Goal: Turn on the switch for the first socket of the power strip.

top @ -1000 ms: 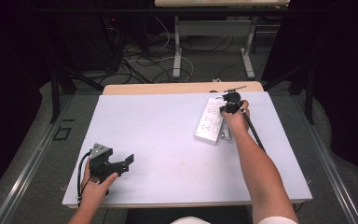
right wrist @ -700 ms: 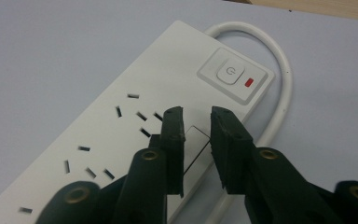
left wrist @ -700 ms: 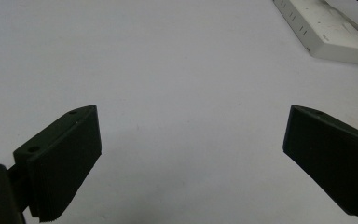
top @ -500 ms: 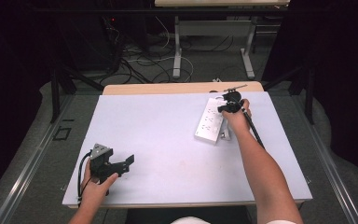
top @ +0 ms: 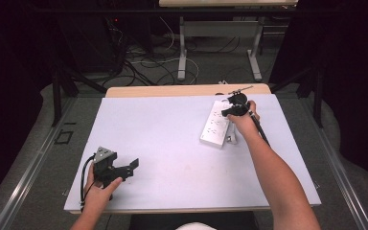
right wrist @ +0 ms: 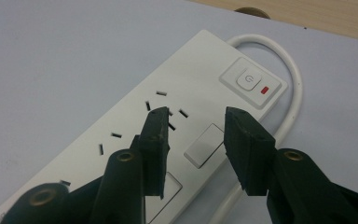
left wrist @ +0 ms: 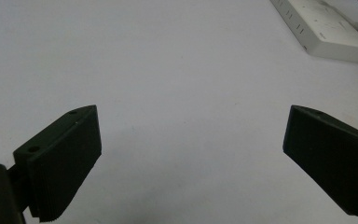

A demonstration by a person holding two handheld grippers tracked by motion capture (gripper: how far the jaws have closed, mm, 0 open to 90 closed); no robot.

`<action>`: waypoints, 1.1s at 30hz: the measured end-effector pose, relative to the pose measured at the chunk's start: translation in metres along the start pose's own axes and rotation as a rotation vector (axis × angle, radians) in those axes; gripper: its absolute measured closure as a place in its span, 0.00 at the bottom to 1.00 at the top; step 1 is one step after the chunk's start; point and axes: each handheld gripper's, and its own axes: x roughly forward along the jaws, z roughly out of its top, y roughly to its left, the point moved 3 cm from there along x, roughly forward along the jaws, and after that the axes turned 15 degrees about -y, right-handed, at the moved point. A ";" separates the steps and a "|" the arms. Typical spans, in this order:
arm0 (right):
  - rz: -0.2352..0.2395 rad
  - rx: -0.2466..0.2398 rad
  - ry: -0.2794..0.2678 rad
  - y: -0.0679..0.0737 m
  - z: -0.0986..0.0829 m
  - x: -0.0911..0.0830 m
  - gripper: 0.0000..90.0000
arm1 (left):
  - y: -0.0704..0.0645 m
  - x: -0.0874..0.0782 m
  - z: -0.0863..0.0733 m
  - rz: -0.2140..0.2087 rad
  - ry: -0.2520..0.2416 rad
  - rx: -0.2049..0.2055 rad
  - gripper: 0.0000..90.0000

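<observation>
Our power strip (top: 216, 123) lies at the table's (top: 163, 139) far right, its switch (right wrist: 253, 82) at the far end. Over the last second nothing has moved: the right gripper (right wrist: 193, 140) still hovers over the strip, jaws partly open and empty, probably aiming for the switch. The left gripper (left wrist: 191, 163) rests wide open, near left.
</observation>
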 end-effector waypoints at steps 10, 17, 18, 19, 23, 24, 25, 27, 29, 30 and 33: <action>0.010 -0.025 0.002 0.005 0.001 -0.009 0.53 | -0.001 0.000 0.000 -0.003 -0.002 -0.001 0.05; 0.035 -0.027 -0.008 0.013 0.005 -0.021 0.38 | -0.002 0.000 0.000 -0.004 -0.003 -0.006 0.05; 0.025 -0.019 -0.001 0.015 0.005 -0.023 0.36 | -0.002 0.000 0.001 -0.004 -0.003 -0.005 0.05; 0.028 -0.035 -0.010 0.016 0.006 -0.024 0.33 | -0.002 0.000 0.001 -0.004 -0.003 -0.005 0.05; 0.021 -0.045 -0.002 0.020 0.005 -0.031 0.21 | -0.002 0.000 0.001 -0.004 -0.003 -0.005 0.05; 0.013 -0.065 0.004 0.021 0.005 -0.035 0.17 | -0.002 0.000 0.001 -0.004 -0.003 -0.005 0.05; 0.013 -0.065 0.004 0.021 0.005 -0.035 0.17 | -0.002 0.000 0.001 -0.004 -0.003 -0.005 0.05; 0.017 -0.068 0.010 0.023 0.005 -0.039 0.16 | -0.002 0.000 0.001 -0.004 -0.004 -0.006 0.05; 0.025 -0.070 0.005 0.025 0.004 -0.043 0.16 | -0.002 0.000 0.001 -0.003 -0.003 -0.005 0.05; 0.030 -0.072 -0.002 0.026 0.003 -0.045 0.14 | -0.002 0.000 0.001 -0.004 -0.003 -0.005 0.05; 0.030 -0.071 -0.005 0.028 0.000 -0.051 0.08 | -0.002 0.000 0.000 -0.003 -0.001 -0.004 0.05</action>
